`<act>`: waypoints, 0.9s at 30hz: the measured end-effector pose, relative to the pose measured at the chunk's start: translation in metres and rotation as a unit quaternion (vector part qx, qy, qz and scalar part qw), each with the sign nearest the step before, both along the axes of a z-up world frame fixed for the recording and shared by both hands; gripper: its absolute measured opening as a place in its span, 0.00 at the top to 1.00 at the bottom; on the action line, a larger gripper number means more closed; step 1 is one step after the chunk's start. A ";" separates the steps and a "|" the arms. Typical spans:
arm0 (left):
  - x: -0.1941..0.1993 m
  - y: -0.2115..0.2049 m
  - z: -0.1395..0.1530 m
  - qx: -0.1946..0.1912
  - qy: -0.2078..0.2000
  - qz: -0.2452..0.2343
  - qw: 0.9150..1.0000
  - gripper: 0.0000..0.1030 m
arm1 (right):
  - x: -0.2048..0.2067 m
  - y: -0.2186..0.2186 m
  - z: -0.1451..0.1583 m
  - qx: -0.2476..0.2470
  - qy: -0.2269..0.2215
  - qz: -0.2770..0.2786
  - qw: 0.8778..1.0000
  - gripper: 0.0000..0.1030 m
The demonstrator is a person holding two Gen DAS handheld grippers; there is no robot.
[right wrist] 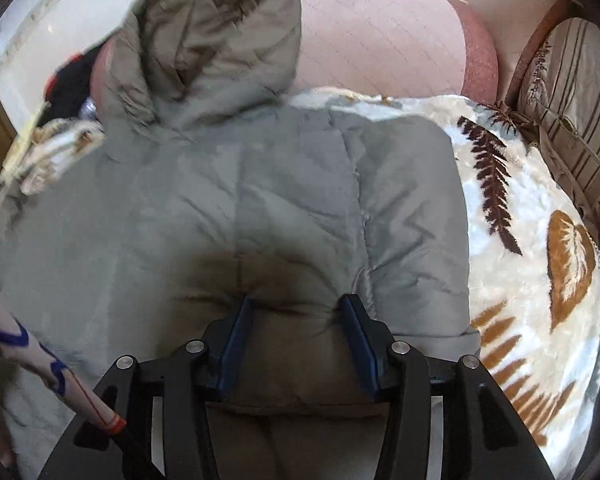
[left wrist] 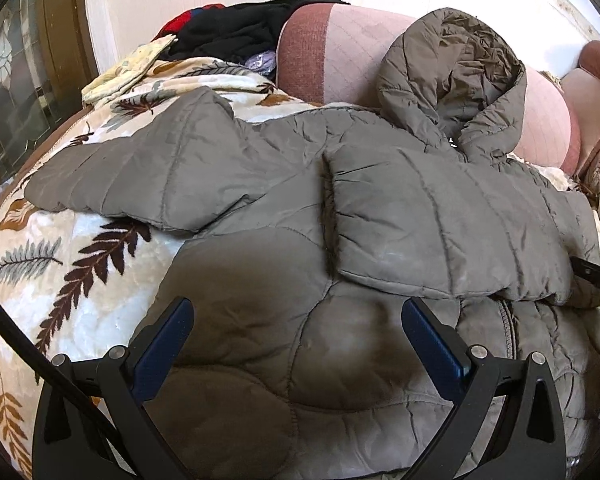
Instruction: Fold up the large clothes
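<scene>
A leaf-patterned blanket (left wrist: 80, 264) covered a sofa with pink back cushions (left wrist: 356, 52); the grey-green padded jacket (left wrist: 260, 280) lay spread on it, hood (left wrist: 456, 80) propped against the cushions, presumably to flatten the body for folding. One sleeve (left wrist: 440, 232) already crossed the chest; the other (left wrist: 140, 184) lay outstretched. The left gripper (left wrist: 298, 340) hovered low over the hem, jaws wide, holding nothing. The right gripper (right wrist: 296, 320) pressed into the fabric, jaws part-open around a padded bulge; whether it held the bulge could not be told.
</scene>
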State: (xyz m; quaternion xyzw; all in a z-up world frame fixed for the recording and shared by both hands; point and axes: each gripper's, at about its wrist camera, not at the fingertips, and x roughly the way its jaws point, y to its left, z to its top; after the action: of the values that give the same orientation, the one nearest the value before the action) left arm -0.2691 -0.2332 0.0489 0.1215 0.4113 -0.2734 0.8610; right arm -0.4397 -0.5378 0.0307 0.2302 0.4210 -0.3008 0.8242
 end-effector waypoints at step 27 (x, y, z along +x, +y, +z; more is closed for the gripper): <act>-0.017 -0.006 -0.004 0.027 -0.040 -0.014 0.999 0.00 | -0.027 0.118 -0.026 0.007 -0.007 0.057 0.998 0.00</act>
State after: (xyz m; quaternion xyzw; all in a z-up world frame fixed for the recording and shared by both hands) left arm -0.2857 -0.2387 0.0451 0.1614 0.3817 -0.2687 0.8695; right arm -0.4662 -0.4198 0.0046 0.2131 0.4302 -0.2486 0.8413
